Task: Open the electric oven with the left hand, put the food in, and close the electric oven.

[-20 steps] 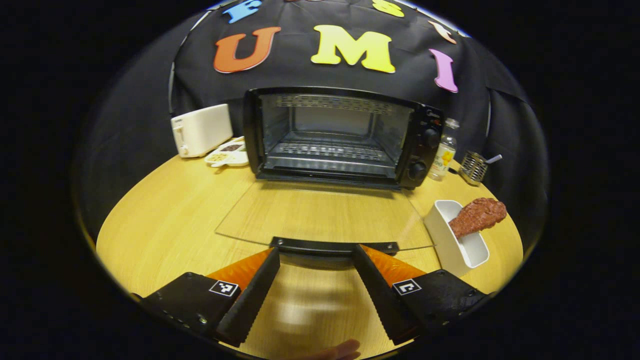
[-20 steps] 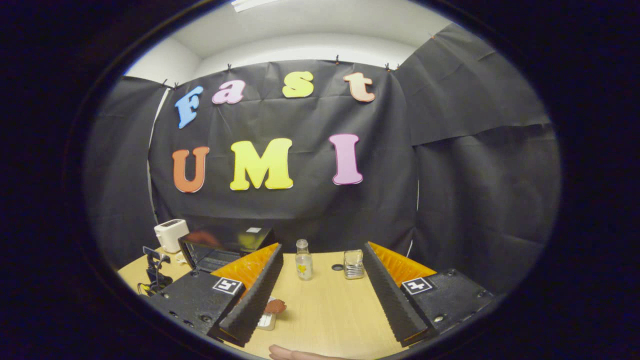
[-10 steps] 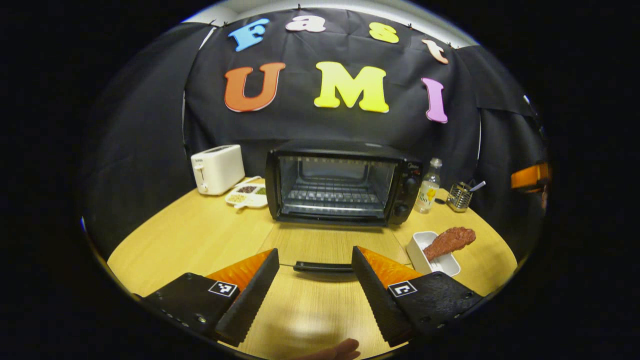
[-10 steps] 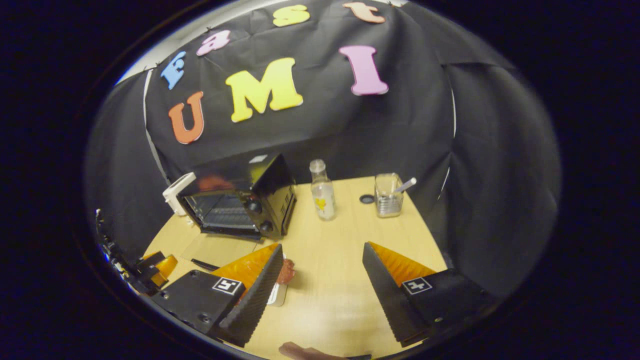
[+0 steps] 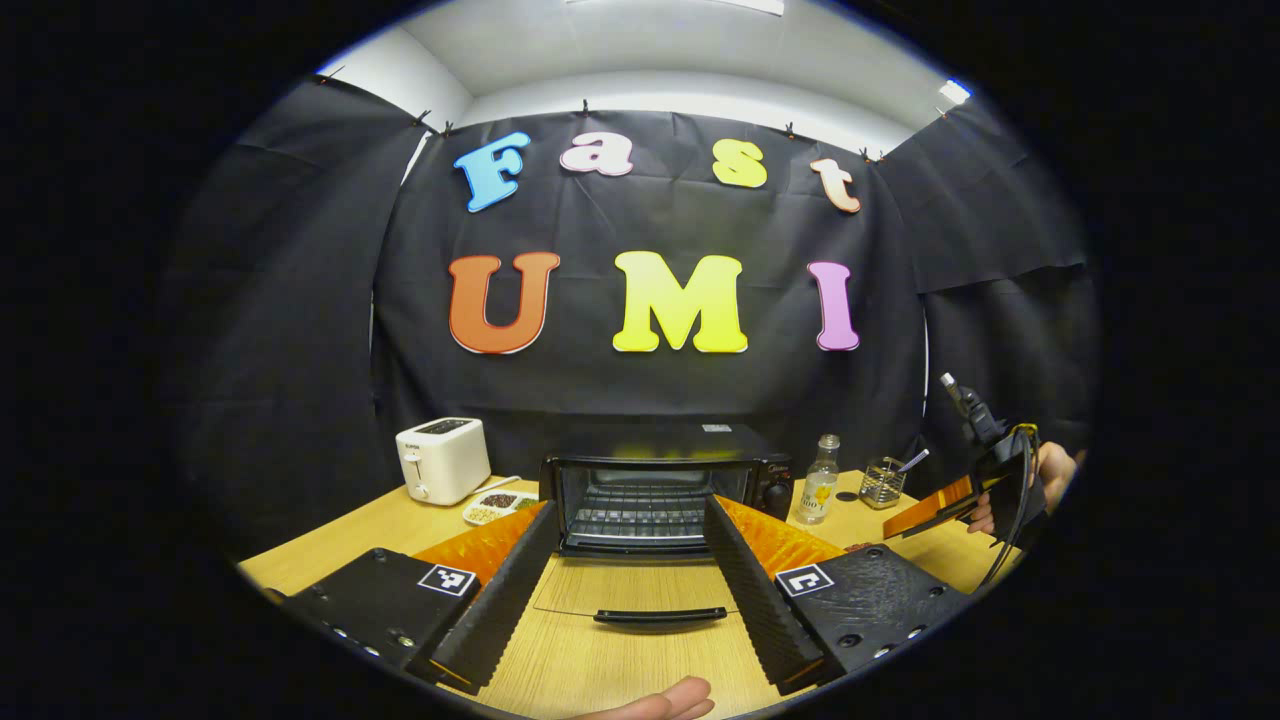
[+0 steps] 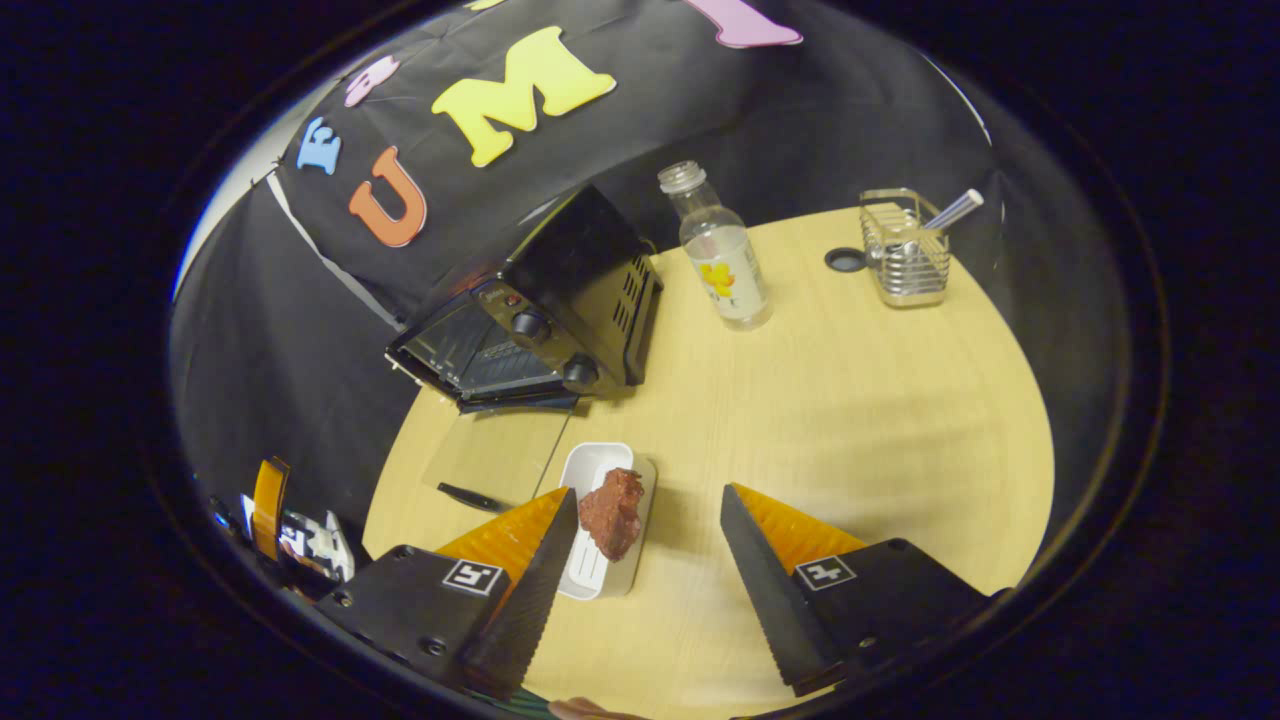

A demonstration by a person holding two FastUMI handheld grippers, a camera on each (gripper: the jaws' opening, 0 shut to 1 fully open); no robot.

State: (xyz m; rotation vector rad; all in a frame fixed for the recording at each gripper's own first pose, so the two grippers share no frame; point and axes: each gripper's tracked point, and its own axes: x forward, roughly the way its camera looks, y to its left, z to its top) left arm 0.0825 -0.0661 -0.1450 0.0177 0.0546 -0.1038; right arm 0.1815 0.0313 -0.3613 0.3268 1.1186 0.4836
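Left gripper (image 5: 628, 560): jaws spread wide, holding nothing, raised above the near part of the wooden table (image 5: 340, 535) and aimed level at the electric oven (image 5: 665, 490).

Oven sits toward the table's back edge, roughly central along it. Its glass door (image 5: 640, 595) is fully dropped and lies flat toward the near edge, black handle (image 5: 660, 616) at its front lip. Handle sits between the left gripper's two fingers in the left gripper view but apart from both. Wire rack visible inside the cavity; nothing seen on the rack.

Right gripper (image 6: 645, 545): jaws also wide apart, empty, tilted down over the table to the right of the oven door. In the left gripper view it shows at far right (image 5: 955, 505), held by a hand (image 5: 1050, 470).

Food (image 6: 612, 512): reddish-brown piece, lying in a white rectangular dish (image 6: 590, 470) on the table just right of the open door. The dish's near end passes behind the right gripper's left finger (image 6: 530, 590). Contact between finger and dish: cannot tell.

Other items:
- White toaster (image 5: 441, 458) at the back left of the table, small divided plate (image 5: 495, 505) between it and the oven.
- Clear bottle (image 6: 718, 250) just right of the oven, near the back edge.
- Wire holder (image 6: 905, 258) with a utensil, toward the back right corner; small dark disc (image 6: 845, 260) between bottle and holder.
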